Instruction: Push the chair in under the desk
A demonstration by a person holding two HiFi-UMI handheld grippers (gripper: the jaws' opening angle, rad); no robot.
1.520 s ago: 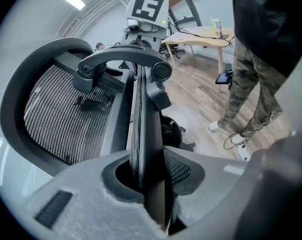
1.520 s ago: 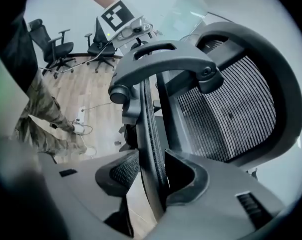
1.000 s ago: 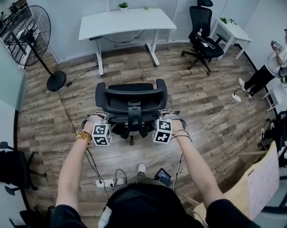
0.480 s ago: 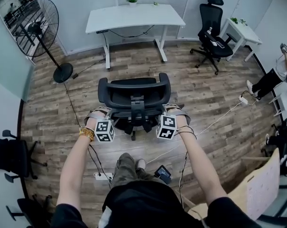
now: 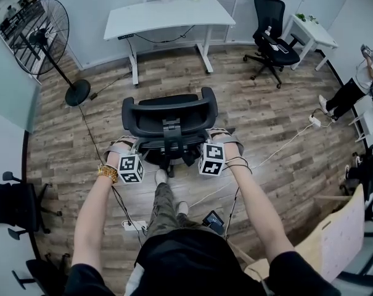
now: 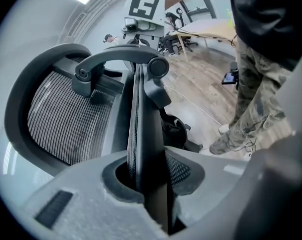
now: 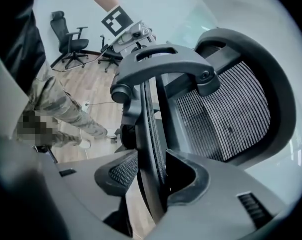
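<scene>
— Chair (image 5: 169,119): where does it stand, and why there?
— On the wooden floor (image 5: 266,116), out in the open. Its seat is turned toward the white bench (image 5: 174,14) by the far wall, and it is well apart from that bench. It sits roughly in line with the gap between the bench's legs, so I'd judge a straight shove would carry it under. The push looks barely begun.
— Why is the person behind it?
— That's the side to drive from. The backrest (image 5: 168,113) faces them, both arms reach out to it, and one foot is forward near the chair's base.
— And the two holds?
— One is on each side edge of the backrest, at about the same height. My guess is that matched holds keep an office chair from swinging round as it goes.
— Left hand-held gripper (image 6: 151,176)?
— Clenched on the backrest's rim. The thin dark frame and its mesh run up between the jaws, which sit close on both faces.
— Right hand-held gripper (image 7: 155,179)?
— It has the same hold on the opposite rim. Its jaws have just been easing apart a little, yet the pads (image 7: 116,171) look to lie against the rim. I'd say it grasps the chair, perhaps more loosely.
</scene>
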